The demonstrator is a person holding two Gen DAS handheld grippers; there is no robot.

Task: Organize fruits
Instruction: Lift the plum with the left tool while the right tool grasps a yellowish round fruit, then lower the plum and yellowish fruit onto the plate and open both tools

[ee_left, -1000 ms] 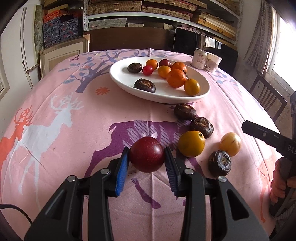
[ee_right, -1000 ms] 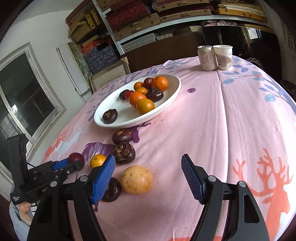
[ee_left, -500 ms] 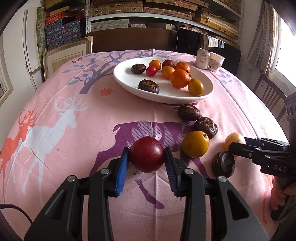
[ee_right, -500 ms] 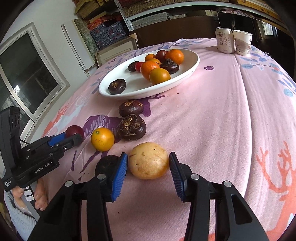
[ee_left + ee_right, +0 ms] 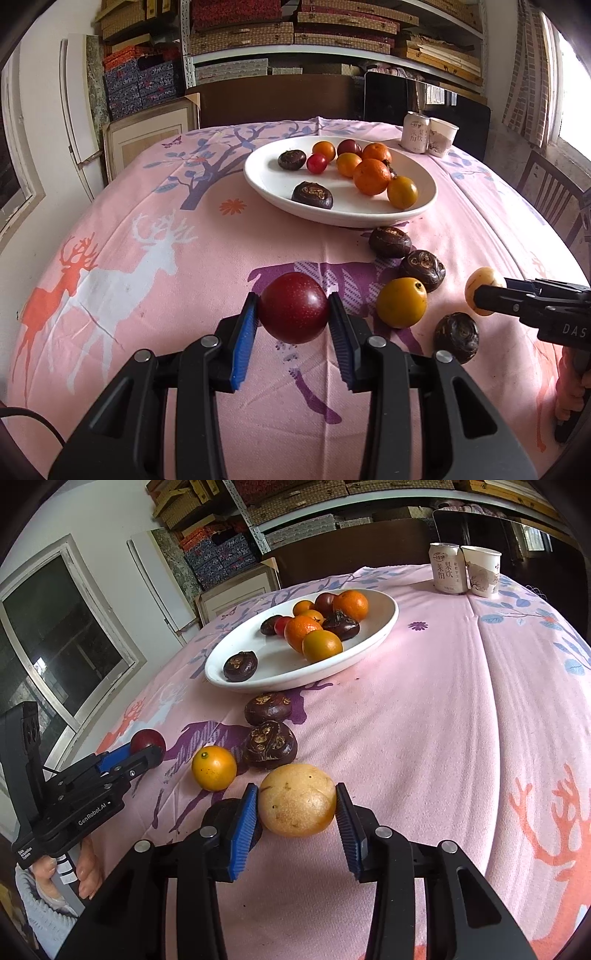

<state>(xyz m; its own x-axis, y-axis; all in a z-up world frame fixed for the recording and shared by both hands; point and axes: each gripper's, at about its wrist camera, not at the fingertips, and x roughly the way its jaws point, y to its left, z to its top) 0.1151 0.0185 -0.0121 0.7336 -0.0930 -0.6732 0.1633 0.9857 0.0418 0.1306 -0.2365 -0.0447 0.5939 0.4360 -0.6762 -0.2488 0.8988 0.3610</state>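
Left wrist view shows your left gripper (image 5: 293, 314) clamped on a dark red plum (image 5: 293, 307), its blue pads pressed to both sides above the pink tablecloth (image 5: 155, 280). Your right gripper (image 5: 297, 806) grips a pale yellow fruit (image 5: 297, 805) the same way. An orange (image 5: 214, 768) and dark water chestnuts (image 5: 269, 744) lie between them and the white plate (image 5: 384, 624) of fruit.

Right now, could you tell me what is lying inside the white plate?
The white plate holds several orange citrus fruits, a small red fruit, a dark red one and three dark brown fruits. Anything behind the orange cluster is hidden.
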